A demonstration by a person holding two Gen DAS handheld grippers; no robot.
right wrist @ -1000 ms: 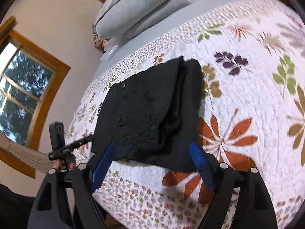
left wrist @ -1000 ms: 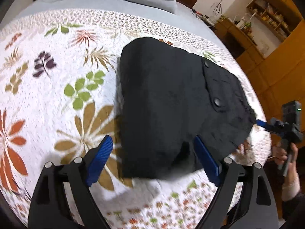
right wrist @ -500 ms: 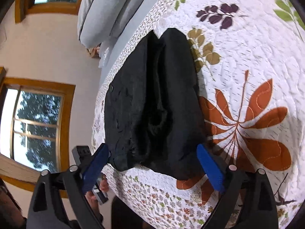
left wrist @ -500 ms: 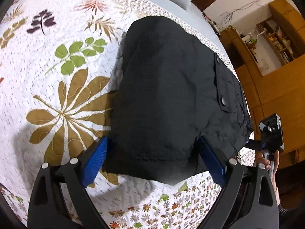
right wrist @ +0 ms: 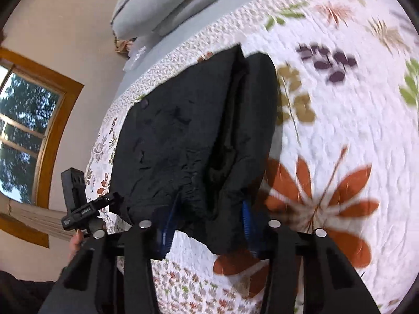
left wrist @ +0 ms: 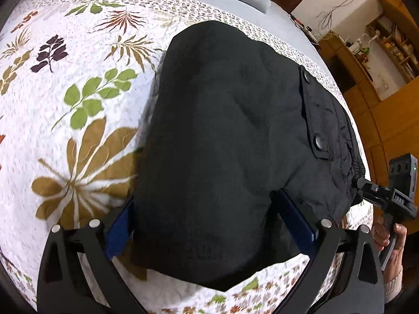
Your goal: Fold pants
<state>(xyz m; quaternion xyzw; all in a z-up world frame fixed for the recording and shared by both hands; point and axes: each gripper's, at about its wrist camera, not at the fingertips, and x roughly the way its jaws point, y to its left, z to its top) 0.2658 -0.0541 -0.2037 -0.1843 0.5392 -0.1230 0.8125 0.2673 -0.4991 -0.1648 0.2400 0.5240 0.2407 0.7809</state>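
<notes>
Black pants (left wrist: 222, 117) lie folded on a floral quilt (left wrist: 78, 104), a snap-button pocket flap on their right side. My left gripper (left wrist: 209, 225) straddles their near edge, jaws still opening wide, cloth between the blue pads (left wrist: 298, 222) but not squeezed. In the right wrist view the pants (right wrist: 178, 130) show a thick lengthwise fold. My right gripper (right wrist: 207, 222) is closing on the near end of that fold, and cloth bunches between its pads (right wrist: 246, 219). Each view shows the other gripper at the bed's edge: the right one (left wrist: 392, 198) and the left one (right wrist: 78, 204).
Grey pillows (right wrist: 162, 2) are stacked at the head of the bed. A wood-framed window (right wrist: 23, 130) is on the wall beyond the bed's side. Wooden cabinets and shelves (left wrist: 387, 104) stand past the other side. A hand (left wrist: 392, 235) holds the right gripper's handle.
Both grippers came forward and down onto the near edge of the pants. The right jaws narrowed from wide around the fold; the left jaws spread a little wider.
</notes>
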